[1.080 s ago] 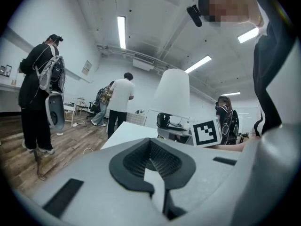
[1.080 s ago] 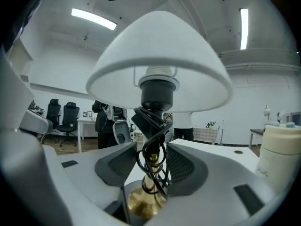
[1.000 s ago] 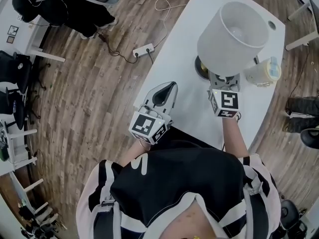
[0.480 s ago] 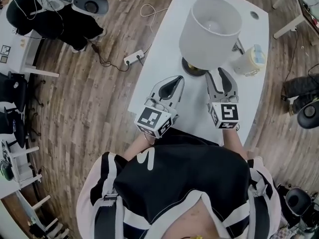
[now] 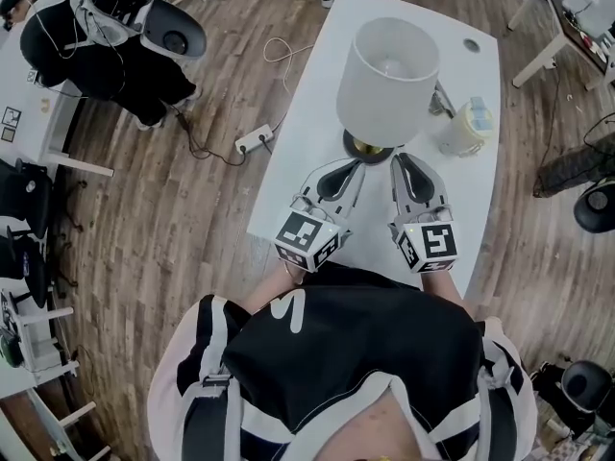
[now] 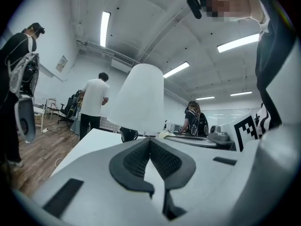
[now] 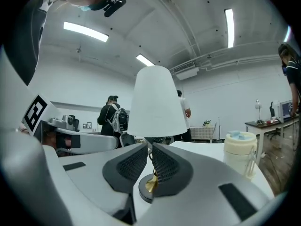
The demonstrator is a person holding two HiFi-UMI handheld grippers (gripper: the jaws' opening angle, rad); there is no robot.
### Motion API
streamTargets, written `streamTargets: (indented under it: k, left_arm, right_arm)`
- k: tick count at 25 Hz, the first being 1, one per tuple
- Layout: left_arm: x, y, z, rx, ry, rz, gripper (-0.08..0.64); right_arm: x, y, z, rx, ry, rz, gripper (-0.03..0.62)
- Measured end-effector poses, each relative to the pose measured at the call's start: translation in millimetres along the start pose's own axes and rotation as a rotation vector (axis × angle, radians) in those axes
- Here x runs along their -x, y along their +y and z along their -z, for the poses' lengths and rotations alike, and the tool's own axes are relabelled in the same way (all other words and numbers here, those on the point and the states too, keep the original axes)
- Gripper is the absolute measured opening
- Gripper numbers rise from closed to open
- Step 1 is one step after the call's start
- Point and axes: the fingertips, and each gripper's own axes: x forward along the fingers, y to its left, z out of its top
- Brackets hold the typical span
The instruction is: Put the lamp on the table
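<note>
The lamp (image 5: 389, 80), with a white shade (image 6: 141, 100) and a dark round base (image 5: 370, 149) on a gold stem, stands upright on the white table (image 5: 307, 161). Both grippers hover level just short of the base, on the person's side, touching nothing. My left gripper (image 5: 352, 165) is shut and empty, its pads (image 6: 138, 157) meeting at the tip. My right gripper (image 5: 399, 159) has just been closing; its jaws are nearly together with nothing between them. In the right gripper view the lamp (image 7: 157, 102) and its base (image 7: 145, 191) show beyond the right gripper (image 7: 149, 147).
A cream lidded jug (image 5: 464, 128) stands on the table right of the lamp. A power strip (image 5: 254, 140) and cables lie on the wooden floor to the left. An office chair (image 5: 144, 27) is at the far left. People (image 6: 94, 100) stand beyond the table.
Both grippers have drawn back from the lamp toward the person. The right gripper's jaws, wide apart near the base half a second ago, have come together. The lamp stays standing.
</note>
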Motion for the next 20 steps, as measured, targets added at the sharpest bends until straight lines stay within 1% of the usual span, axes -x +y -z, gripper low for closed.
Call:
streamTargets:
  k: [5,8,11,20]
  left_arm:
    - [5,-3,1,0.001,0.004,0.003,0.002]
    - [7,-7,1,0.003,0.006,0.007,0.002]
    - [8,-13,0,-0.015,0.001,0.012,0.002]
    - [4,-54,-6,-0.051,-0.008,0.013,0.002]
  right_arm:
    - [-1,14,4,-0.027,0.022,-0.017,0.032]
    - [1,17,5,-0.019,0.032,-0.023,0.031]
    - [4,14,2,-0.019,0.024,-0.020,0.031]
    - [39,1,-14,-0.032,-0.015,-0.018,0.031]
